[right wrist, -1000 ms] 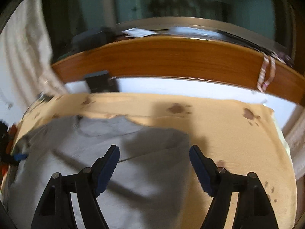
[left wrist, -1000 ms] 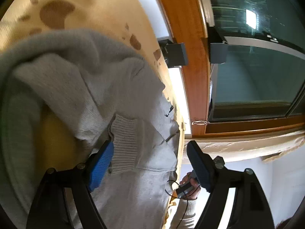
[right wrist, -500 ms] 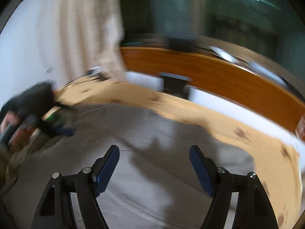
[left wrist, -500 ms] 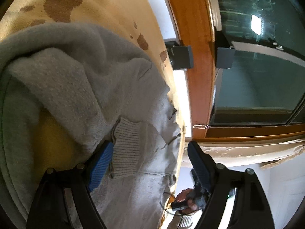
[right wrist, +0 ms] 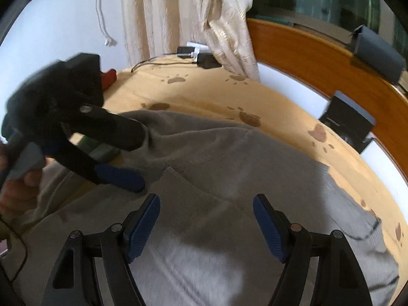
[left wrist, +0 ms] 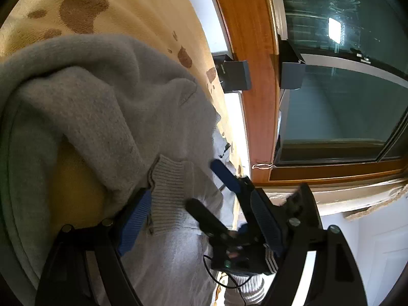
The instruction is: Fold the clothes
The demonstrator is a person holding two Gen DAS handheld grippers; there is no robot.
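Right wrist view: grey sweater [right wrist: 229,178] beneath spread right gripper [right wrist: 206,227], untouched.

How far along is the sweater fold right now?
Done: one part of the grey sweater is already turned over onto itself, its ribbed cuff lying on the body. In hand: nothing; left gripper and right gripper are both open above it. Left: the remaining folds.

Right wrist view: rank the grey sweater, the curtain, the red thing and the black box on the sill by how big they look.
1. Sweater, fills most of the frame.
2. Curtain.
3. Black box.
4. Red thing, partly hidden behind the left gripper.
Apparent size only; the sweater lies nearest the camera.
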